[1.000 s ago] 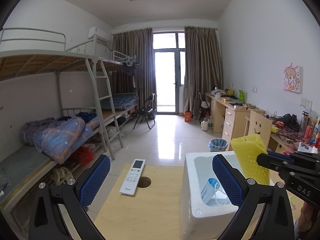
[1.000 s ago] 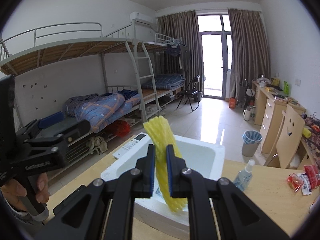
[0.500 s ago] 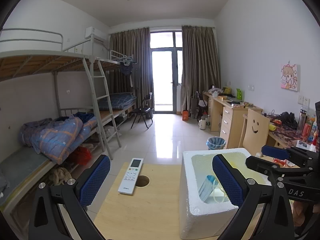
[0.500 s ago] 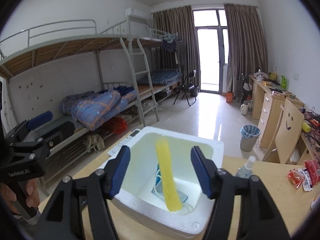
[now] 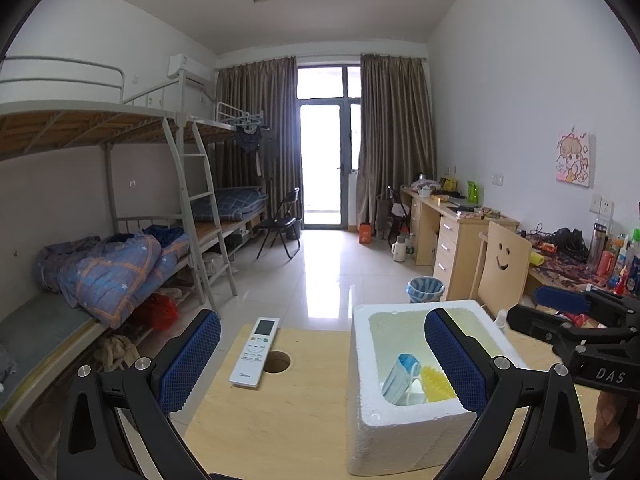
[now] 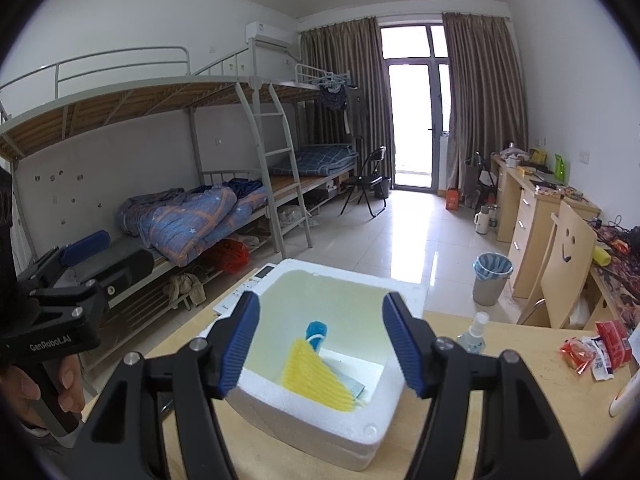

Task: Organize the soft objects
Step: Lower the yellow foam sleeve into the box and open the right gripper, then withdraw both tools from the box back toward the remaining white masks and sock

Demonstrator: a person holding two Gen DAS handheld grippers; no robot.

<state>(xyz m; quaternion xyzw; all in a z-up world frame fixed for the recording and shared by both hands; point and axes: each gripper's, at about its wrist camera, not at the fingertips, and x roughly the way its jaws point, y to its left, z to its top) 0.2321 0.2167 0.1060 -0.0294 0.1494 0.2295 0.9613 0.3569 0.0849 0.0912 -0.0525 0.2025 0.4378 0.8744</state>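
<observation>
Dorm-room wooden table (image 6: 516, 364): right gripper (image 6: 320, 340) jaws spread, empty, above white foam box (image 6: 352, 432). Yellow foam net (image 6: 316, 380) lies inside the box on a blue mask (image 6: 316, 330). Left gripper (image 5: 320, 364) jaws spread, empty. Remote (image 5: 255, 351) near table's far-left edge.

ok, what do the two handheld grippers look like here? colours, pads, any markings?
Both match: black angular frames with silver screw heads at the joints. The left gripper carries blue pads with a fine grid texture; the right gripper has blue ribbed pads. White lettering marks the bodies: "GenRobot.AI" on the left gripper's side, "DAS" on the right's. No cables visible.
</observation>
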